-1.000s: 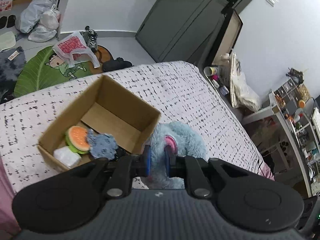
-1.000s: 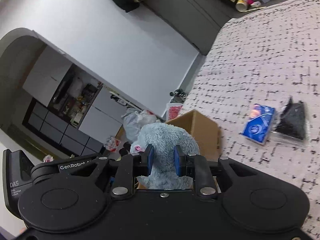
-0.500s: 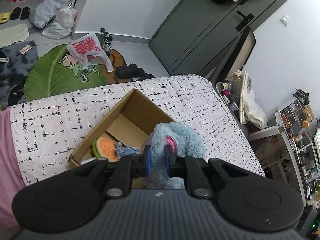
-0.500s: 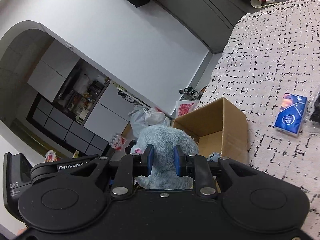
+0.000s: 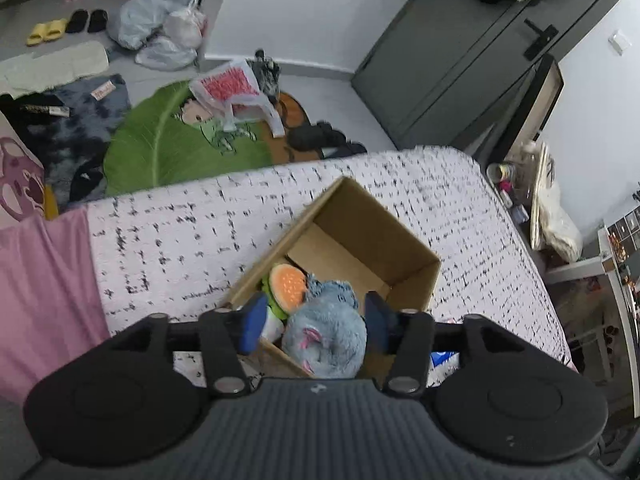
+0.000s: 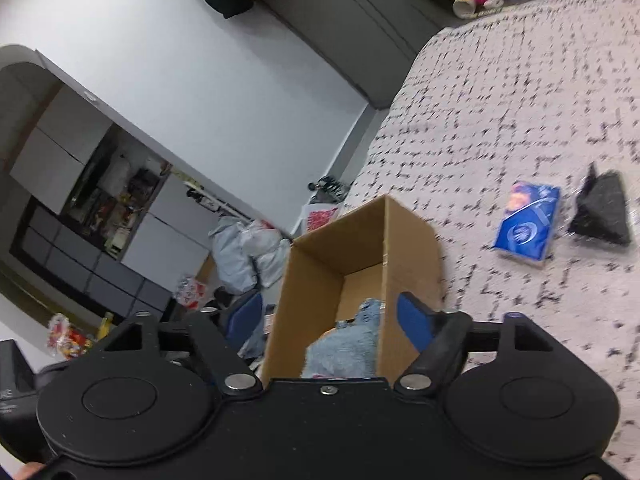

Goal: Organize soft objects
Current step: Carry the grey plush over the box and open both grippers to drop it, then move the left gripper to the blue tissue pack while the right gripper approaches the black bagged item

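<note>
A cardboard box (image 5: 404, 236) stands open on the speckled bed (image 5: 180, 232). The blue plush toy (image 5: 326, 334) lies in the box beside an orange burger plush (image 5: 286, 284). My left gripper (image 5: 314, 322) is open, its jaws wide on either side of the plush, above the box. My right gripper (image 6: 330, 320) is open too, over the box (image 6: 360, 236), with the blue plush (image 6: 344, 350) below it. A blue tissue pack (image 6: 526, 226) and a black bagged item (image 6: 602, 214) lie on the bed to the right.
The bed edge drops to a floor with a green leaf rug (image 5: 168, 148), plastic bags (image 5: 160, 32) and shoes. A pink sheet (image 5: 44, 292) covers the bed's left side. A grey wardrobe (image 5: 460, 56) and cluttered shelves (image 5: 624, 264) stand beyond the bed.
Both grippers carried the blue plush over the box and opened. The plush dropped into the box beside the burger plush.
</note>
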### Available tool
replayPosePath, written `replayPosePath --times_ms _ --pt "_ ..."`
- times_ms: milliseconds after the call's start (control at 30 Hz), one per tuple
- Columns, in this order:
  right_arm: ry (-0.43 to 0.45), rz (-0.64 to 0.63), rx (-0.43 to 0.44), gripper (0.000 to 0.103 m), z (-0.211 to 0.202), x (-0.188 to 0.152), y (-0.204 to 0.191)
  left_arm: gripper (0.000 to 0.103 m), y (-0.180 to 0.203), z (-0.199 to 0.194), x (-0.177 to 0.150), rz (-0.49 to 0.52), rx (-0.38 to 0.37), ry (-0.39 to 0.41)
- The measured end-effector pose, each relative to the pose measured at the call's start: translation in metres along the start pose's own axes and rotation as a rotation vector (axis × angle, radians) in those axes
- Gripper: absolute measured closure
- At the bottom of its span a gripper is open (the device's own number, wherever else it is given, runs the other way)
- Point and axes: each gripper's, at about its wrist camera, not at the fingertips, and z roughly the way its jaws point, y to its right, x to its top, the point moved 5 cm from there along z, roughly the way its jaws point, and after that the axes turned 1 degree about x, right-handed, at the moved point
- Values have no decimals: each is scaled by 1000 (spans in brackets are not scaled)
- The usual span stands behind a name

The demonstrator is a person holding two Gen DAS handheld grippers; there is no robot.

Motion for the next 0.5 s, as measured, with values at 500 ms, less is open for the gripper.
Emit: replayPosePath --times_ms 500 --pt "58 -27 -66 13 -53 21 6 29 21 -34 -11 83 22 86"
